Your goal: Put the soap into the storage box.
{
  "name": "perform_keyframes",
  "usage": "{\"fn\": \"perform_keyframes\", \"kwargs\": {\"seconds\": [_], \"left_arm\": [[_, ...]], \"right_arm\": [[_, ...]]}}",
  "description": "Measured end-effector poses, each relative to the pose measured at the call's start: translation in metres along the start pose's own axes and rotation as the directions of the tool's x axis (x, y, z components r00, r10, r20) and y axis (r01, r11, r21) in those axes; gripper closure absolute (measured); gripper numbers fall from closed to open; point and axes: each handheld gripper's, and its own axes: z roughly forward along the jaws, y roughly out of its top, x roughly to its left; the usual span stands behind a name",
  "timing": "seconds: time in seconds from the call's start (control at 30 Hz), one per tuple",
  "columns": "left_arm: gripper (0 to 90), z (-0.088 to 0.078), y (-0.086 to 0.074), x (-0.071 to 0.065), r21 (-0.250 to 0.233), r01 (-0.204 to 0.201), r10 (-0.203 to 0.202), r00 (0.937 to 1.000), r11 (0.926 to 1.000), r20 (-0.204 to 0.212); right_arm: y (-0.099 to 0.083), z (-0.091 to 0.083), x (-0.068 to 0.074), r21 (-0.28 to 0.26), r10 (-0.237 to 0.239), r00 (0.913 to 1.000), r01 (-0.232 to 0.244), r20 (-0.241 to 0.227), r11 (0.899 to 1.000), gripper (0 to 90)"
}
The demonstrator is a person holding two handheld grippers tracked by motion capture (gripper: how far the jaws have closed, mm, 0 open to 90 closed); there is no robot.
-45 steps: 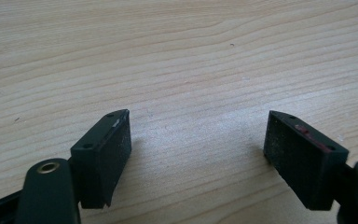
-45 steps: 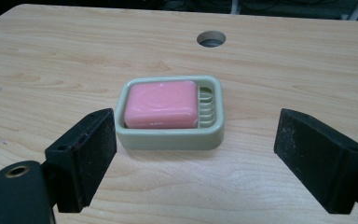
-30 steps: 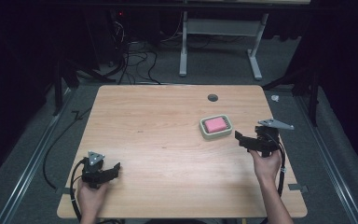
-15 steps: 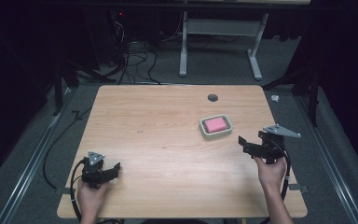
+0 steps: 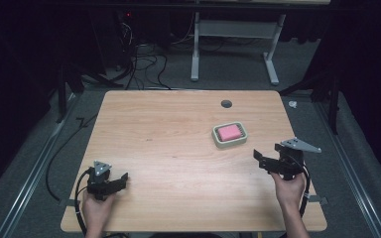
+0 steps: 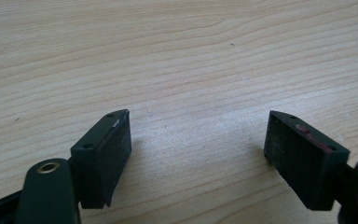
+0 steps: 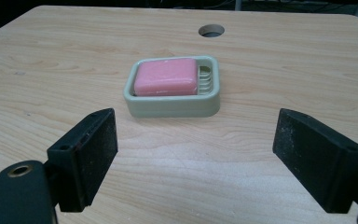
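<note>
Pink soap [image 7: 166, 77] lying in a pale green dish [image 7: 172, 107], pushed toward one end so that the ribbed drain slots show at the other; dish sitting on the bench [image 5: 178, 148] right of centre, near the round cable hole [image 5: 226, 103]. Not yet touched by anything. Right hand-held gripper [image 5: 267, 163] hovering just short of the dish, aimed at it, jaws spread wide with nothing between them. Left hand-held gripper [image 5: 120, 181] well apart at the near left corner, likewise spread and empty, pads [image 6: 116, 149] low over bare wood. Risks from here, as judgement only: soap likely slick and rounded, so a pinch across its curved sides could squirt it out of the dish and across the bench; a grip set too high could catch just the top edge and lose it on lifting. Dish light and unheld, so a jaw nudging its rim could slide or tip it, perhaps toward the right edge. Closing on the dish wall together with the soap could lift both and drop one. Left hand-held gripper too far off to steady anything.
</note>
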Motion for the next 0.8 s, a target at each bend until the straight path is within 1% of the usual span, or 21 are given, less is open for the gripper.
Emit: {"fn": "perform_keyframes", "kwargs": {"seconds": [0.07, 0.13, 0.17, 0.47, 0.63, 0.67, 0.8], "left_arm": [[23.4, 0.0, 0.0, 0.0, 0.0, 0.0, 0.0, 1.0, 1.0, 0.0], [23.4, 0.0, 0.0, 0.0, 0.0, 0.0, 0.0, 1.0, 1.0, 0.0], [23.4, 0.0, 0.0, 0.0, 0.0, 0.0, 0.0, 1.0, 1.0, 0.0], [23.4, 0.0, 0.0, 0.0, 0.0, 0.0, 0.0, 1.0, 1.0, 0.0], [23.4, 0.0, 0.0, 0.0, 0.0, 0.0, 0.0, 1.0, 1.0, 0.0], [23.4, 0.0, 0.0, 0.0, 0.0, -0.001, 0.001, 1.0, 1.0, 0.0], [23.4, 0.0, 0.0, 0.0, 0.0, 0.0, 0.0, 1.0, 1.0, 0.0]], "right_arm": [[-0.002, -0.001, 0.001, 0.002, 0.003, 1.0, -0.003, -0.003, 1.0, 14.5], [-0.004, -0.001, 0.001, 0.0, -0.004, 1.0, 0.004, -0.004, 1.0, 14.6], [-0.005, -0.001, 0.001, 0.002, 0.003, 1.0, -0.003, -0.004, 1.0, 14.7], [-0.016, 0.0, 0.001, 0.016, 0.014, 0.9998, -0.014, -0.013, 1.0, 14.8], [-0.022, 0.002, 0.0, 0.027, 0.016, 0.9998, -0.016, -0.014, 1.0, 14.8], [-0.024, 0.002, 0.001, 0.032, 0.023, 0.9996, -0.023, -0.016, 0.999, 14.8], [-0.029, 0.005, 0.001, 0.048, 0.021, 0.9996, -0.02, -0.02, 0.999, 14.8]]}}
